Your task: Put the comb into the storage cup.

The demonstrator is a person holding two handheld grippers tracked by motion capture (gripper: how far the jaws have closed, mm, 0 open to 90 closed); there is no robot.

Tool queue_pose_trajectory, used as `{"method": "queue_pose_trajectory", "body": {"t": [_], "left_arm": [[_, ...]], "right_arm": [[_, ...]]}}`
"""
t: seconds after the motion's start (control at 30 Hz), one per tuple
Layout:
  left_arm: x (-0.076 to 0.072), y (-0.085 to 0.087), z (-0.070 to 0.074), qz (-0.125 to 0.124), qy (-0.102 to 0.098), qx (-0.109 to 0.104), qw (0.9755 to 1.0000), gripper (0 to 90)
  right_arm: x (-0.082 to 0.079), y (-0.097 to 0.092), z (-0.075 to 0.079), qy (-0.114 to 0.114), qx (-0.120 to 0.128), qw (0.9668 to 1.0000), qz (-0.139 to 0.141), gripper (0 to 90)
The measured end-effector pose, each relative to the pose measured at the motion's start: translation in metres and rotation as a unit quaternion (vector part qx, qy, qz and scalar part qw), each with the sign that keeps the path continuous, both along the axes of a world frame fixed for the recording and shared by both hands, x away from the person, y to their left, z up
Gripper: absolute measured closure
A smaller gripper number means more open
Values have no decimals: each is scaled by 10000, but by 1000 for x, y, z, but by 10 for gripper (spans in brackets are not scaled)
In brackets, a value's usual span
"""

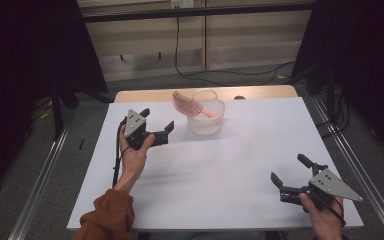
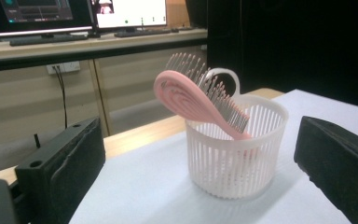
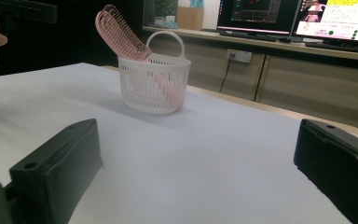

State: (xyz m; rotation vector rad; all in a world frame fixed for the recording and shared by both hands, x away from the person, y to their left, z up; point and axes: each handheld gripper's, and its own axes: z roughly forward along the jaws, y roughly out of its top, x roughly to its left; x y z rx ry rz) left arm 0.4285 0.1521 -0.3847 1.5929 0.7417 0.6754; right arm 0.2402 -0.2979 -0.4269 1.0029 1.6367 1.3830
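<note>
Right gripper [image 1: 286, 176], lower right of frame: jaws spread, empty.
Left gripper [image 1: 156, 122], also spread, sat nearer; pink brush [image 1: 187, 104] leaned in basket [image 1: 206, 125] just right of it.

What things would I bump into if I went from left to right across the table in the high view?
Left gripper with its jaws wide open → pink hairbrush leaning out of the white basket → right gripper, also with open jaws, nearer the front edge.
</note>
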Motion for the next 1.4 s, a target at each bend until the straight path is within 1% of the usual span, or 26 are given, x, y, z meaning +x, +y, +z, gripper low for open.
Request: {"method": "queue_pose_trajectory", "body": {"t": [0.07, 0.1, 0.13, 0.2, 0.23, 0.33, 0.43, 0.57, 0.63, 0.7, 0.77, 0.8, 0.83, 0.93, 0.97, 1.0, 1.03, 1.07, 1.13, 1.17, 1.23, 1.27, 1.33, 1.37, 1.4], "left_arm": [[-2, 4, 0, -19, 26, -58, 10000, 20], [-3, 6, -1, -5, 65, -132, 9999, 19], [-4, 9, -2, 48, 2, -54, 10000, 18], [-5, 11, -3, 64, 23, -43, 10000, 17], [-5, 12, -3, 66, 80, -65, 9999, 16], [-9, 17, -5, 135, 27, -37, 9999, 16], [-12, 21, -5, 170, -9, -92, 9998, 16], [-17, 28, -8, 191, -54, -54, 9998, 17], [-19, 32, -12, 252, -12, -72, 9997, 19], [-22, 35, -14, 305, -5, -44, 9995, 19], [-24, 36, -14, 270, 72, -111, 9995, 19], [-26, 38, -14, 275, 73, -124, 9995, 19], [-28, 38, -14, 300, 57, -175, 9994, 19], [-33, 40, -14, 353, -27, -114, 9993, 19], [-34, 41, -14, 334, -15, -132, 9994, 19], [-36, 43, -15, 318, -52, -157, 9994, 20], [-37, 44, -16, 321, -46, -171, 9993, 25], [-38, 46, -18, 366, 23, -165, 9992, 25], [-39, 49, -21, 400, 83, -162, 9990, 25], [-40, 50, -22, 438, 96, -165, 9989, 25], [-42, 52, -24, 463, 89, -104, 9988, 25], [-43, 52, -25, 512, 106, -122, 9986, 25], [-44, 54, -26, 705, 292, -126, 9970, 25], [-45, 54, -27, 678, 265, -163, 9972, 24], [-47, 55, -28, 606, 210, -154, 9978, 24]], "right_arm": [[0, 0, 0, 5, -9, 10000, -7, 0], [0, 0, 0, 4, -4, 10000, 2, 0], [0, 0, 0, 0, 0, 10000, -2, 0], [0, 0, 0, -1, -3, 10000, -3, 0], [0, 0, 0, 2, -8, 10000, -11, 0], [0, 0, 0, -10, -3, 10000, -72, 0], [0, -1, 0, -12, 7, 10000, -74, 0], [0, -1, 0, -18, 12, 10000, -66, 0], [0, -1, 0, -10, 9, 10000, -70, 0], [0, -1, 0, -10, 15, 10000, -75, 0], [0, 0, 0, -17, 5, 10000, -74, 0], [0, 0, 0, -27, -2, 10000, -73, 0], [0, 0, 0, -15, 7, 10000, -76, 0], [1, -1, 0, -12, 19, 10000, -82, 0], [0, -1, 0, -10, 11, 10000, -85, 0], [1, 0, 0, -13, 6, 10000, -81, 0], [0, 0, 0, -15, 13, 10000, -79, 0], [0, 0, 0, -13, 14, 10000, -77, 0], [0, -1, 0, -13, 24, 10000, -74, 0], [0, -1, 0, -16, 19, 10000, -76, 0], [0, 0, 0, -14, 22, 10000, -76, 0], [0, 0, 1, -18, 13, 10000, -82, 0], [0, 0, 1, -24, 6, 10000, -80, 0], [0, 0, 1, -31, 6, 10000, -76, 0], [0, 0, 1, -29, 4, 10000, -75, 0]]}}
